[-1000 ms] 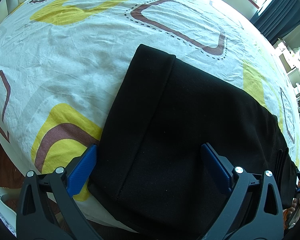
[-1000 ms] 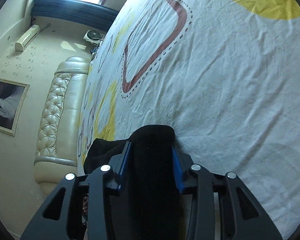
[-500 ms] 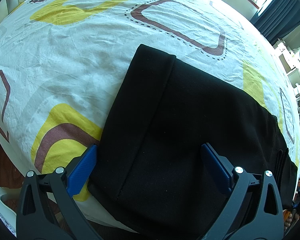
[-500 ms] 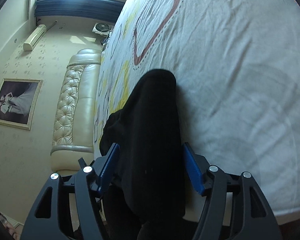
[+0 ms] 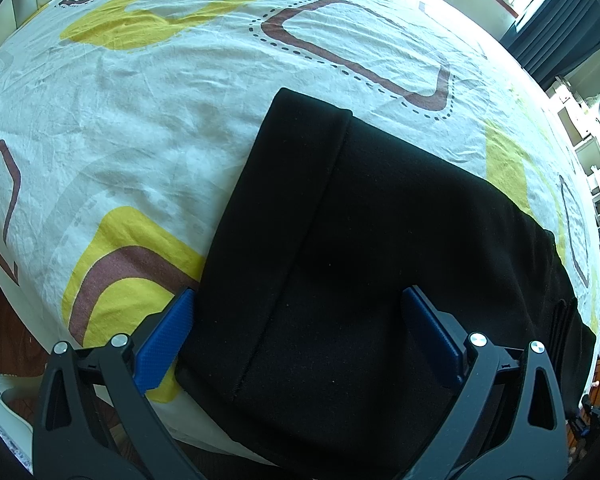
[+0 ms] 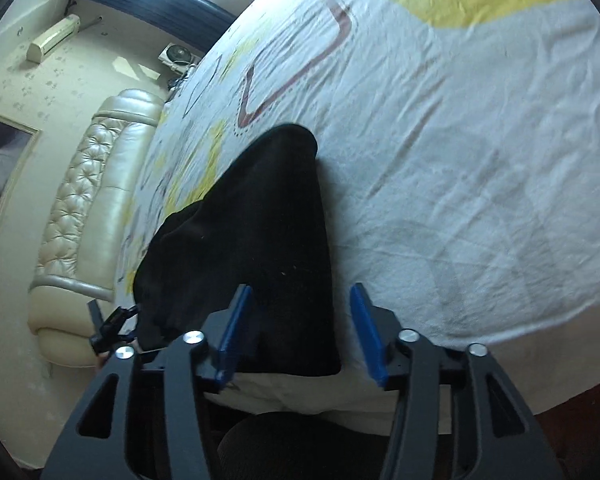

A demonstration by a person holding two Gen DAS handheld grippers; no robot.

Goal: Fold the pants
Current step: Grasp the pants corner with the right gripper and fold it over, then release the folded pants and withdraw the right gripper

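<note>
Black pants (image 5: 380, 240) are lying folded on the bed (image 5: 160, 120); left tongs (image 5: 300, 336) and right tongs (image 6: 300, 328) are hovering spread, pinching nothing, apparently releasing.

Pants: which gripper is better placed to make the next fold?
Probably the left gripper: its open jaws straddle the near edge of the pants, low over the fabric. The right gripper is open too, but stands off the cloth.

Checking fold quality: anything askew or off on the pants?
Mostly tidy. The black pants lie folded flat on the bedsheet, but their near end overhangs the bed edge, and layers at the far right look slightly uneven.
</note>
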